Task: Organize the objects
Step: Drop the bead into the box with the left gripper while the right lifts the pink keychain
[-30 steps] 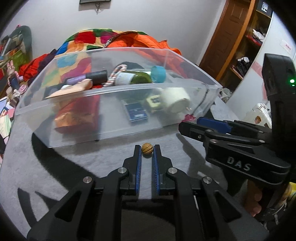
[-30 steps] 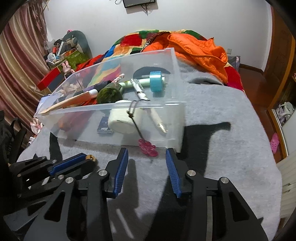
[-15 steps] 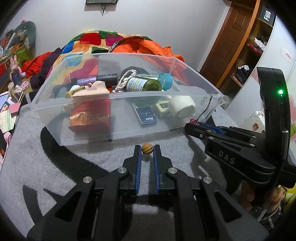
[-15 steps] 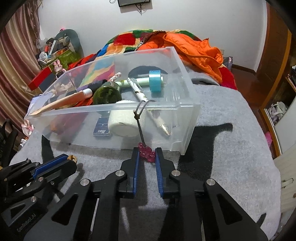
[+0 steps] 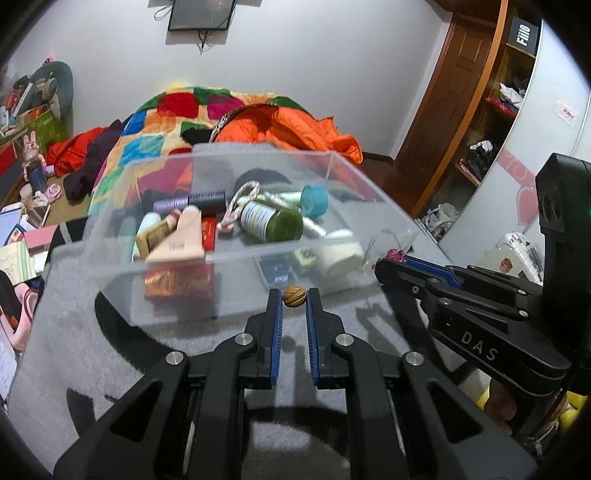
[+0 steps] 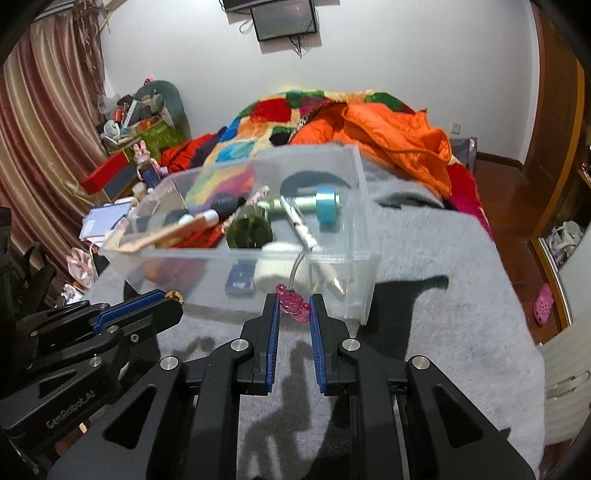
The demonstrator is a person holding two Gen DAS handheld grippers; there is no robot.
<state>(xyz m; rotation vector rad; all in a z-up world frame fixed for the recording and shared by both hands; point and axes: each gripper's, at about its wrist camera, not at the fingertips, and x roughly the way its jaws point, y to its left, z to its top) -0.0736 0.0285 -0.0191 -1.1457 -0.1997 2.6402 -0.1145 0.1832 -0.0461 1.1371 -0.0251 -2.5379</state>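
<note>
Bin (image 5: 236, 291) rim near grippers (both loaded).

"DAS" marks the right gripper (image 5: 391, 263); "FiiO" a black box (image 5: 522, 32) on the shelf.

Bin contents: the lower items in the clear bin (image 5: 177, 295) read only as smeared shapes through its frosted front wall (a blue packet's print is unreadable).
Cord: the thin loop above the pink charm (image 6: 293, 303) blurs out against the bin wall at 12 o'clock.
Person's hand: only fingers (image 5: 498, 410) show, at 4 o'clock, behind the right gripper (image 5: 391, 260).
</note>
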